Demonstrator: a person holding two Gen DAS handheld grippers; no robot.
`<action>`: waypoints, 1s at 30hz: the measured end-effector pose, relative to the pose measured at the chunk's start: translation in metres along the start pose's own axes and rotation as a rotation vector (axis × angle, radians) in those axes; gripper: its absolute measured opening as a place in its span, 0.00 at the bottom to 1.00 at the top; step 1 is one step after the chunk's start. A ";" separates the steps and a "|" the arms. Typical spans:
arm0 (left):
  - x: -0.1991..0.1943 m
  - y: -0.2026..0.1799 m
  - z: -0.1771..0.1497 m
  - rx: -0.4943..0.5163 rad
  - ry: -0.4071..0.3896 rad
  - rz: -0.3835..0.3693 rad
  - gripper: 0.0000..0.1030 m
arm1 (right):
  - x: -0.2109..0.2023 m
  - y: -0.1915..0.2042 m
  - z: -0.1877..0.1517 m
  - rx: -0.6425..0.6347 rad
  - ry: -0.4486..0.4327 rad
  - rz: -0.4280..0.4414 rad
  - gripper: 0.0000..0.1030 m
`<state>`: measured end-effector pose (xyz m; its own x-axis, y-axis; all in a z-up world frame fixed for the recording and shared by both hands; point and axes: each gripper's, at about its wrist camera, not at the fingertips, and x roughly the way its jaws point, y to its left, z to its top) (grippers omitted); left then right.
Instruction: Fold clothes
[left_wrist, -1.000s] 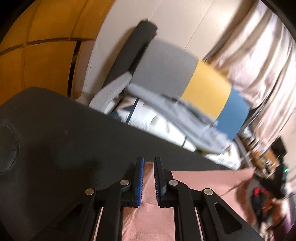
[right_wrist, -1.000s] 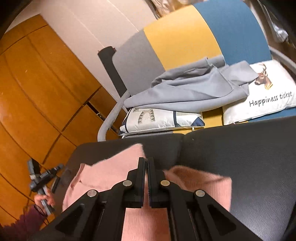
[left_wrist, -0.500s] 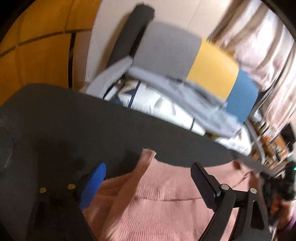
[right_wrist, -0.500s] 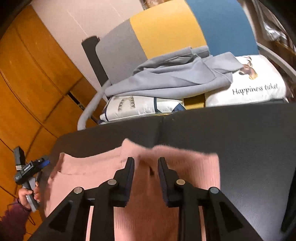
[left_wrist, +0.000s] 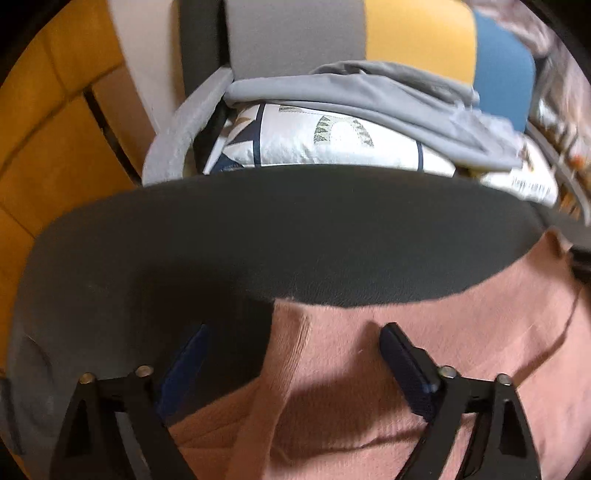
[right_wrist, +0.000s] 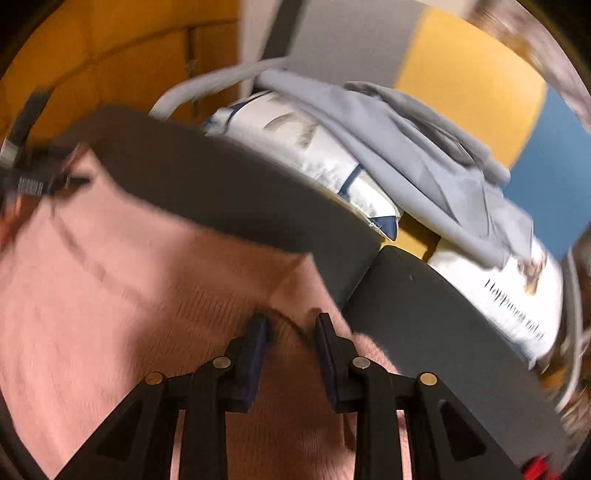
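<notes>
A pink knit sweater (left_wrist: 424, 332) lies flat on a dark grey padded surface (left_wrist: 258, 240); it also shows in the right wrist view (right_wrist: 110, 295). My left gripper (left_wrist: 291, 336) is wide open just above the sweater's left corner, holding nothing. My right gripper (right_wrist: 290, 325) is open, its fingers astride the sweater's right corner, not clamping it. The left gripper shows blurred at the far left of the right wrist view (right_wrist: 33, 177).
Beyond the dark surface stands a chair with a grey, yellow and blue back (left_wrist: 369, 37). On it lie patterned white pillows (left_wrist: 325, 144) and a grey garment (right_wrist: 406, 147). Orange wooden panels (left_wrist: 48, 129) stand to the left.
Both grippers were shut on the sweater's far edge a second ago. They have opened and let it go, and the sweater now lies flat. Both cameras have tilted and shifted.
</notes>
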<state>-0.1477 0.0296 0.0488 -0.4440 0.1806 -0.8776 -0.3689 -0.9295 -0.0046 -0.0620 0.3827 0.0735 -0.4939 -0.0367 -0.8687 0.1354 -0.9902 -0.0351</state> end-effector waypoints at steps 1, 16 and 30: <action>0.001 0.005 0.002 -0.032 0.003 -0.034 0.56 | -0.003 -0.003 0.001 0.018 -0.015 -0.003 0.01; -0.120 0.076 -0.055 -0.257 -0.407 -0.321 0.03 | -0.100 -0.029 -0.068 0.226 -0.283 0.066 0.01; -0.110 0.073 -0.109 -0.475 -0.295 -0.451 0.66 | -0.073 -0.062 -0.139 0.728 -0.237 0.059 0.14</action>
<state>-0.0366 -0.0932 0.0926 -0.5591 0.5971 -0.5752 -0.2032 -0.7713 -0.6032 0.0848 0.4653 0.0701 -0.6857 -0.0391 -0.7269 -0.3916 -0.8219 0.4136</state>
